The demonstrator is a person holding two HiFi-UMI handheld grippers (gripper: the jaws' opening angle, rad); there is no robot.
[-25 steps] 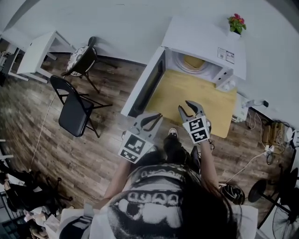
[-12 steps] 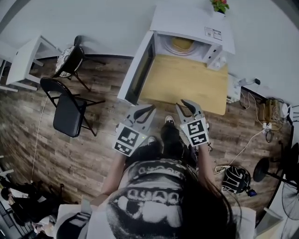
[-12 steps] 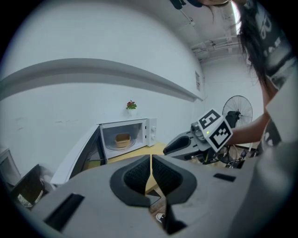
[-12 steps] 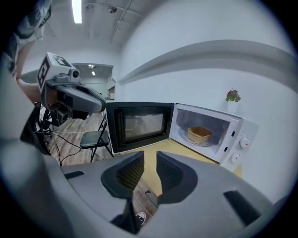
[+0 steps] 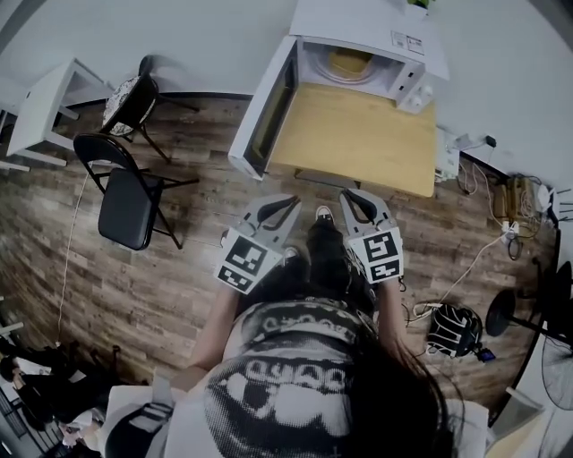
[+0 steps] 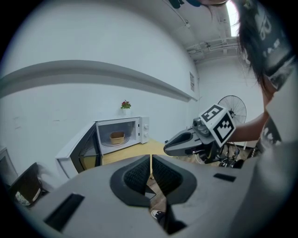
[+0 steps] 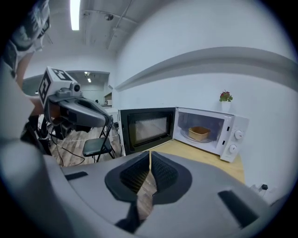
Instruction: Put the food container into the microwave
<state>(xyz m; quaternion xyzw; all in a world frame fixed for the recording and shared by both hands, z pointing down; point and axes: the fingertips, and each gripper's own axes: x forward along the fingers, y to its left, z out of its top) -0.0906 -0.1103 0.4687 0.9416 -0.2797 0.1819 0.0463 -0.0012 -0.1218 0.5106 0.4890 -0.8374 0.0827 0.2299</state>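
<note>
A tan food container (image 5: 349, 63) (image 6: 117, 137) (image 7: 199, 133) sits on the turntable inside the white microwave (image 5: 372, 36) (image 7: 232, 135). The microwave's door (image 5: 262, 114) (image 7: 146, 127) stands wide open to the left. Both grippers hang off the wooden table's (image 5: 358, 143) near edge, over the floor and well short of the microwave. My left gripper (image 5: 291, 204) (image 6: 150, 160) is shut with its pads together and nothing in it. My right gripper (image 5: 349, 197) (image 7: 150, 159) has just been closing and now stands shut, empty.
A small potted plant (image 5: 416, 5) (image 7: 226, 96) stands on the microwave. A black folding chair (image 5: 125, 201), a second chair (image 5: 134, 98) and a white desk (image 5: 45, 103) are at the left. Cables and a fan (image 5: 537, 331) lie at the right.
Both grippers have drawn back from the table towards the person. The right gripper's jaws went from wide open to shut. The container stays inside the microwave.
</note>
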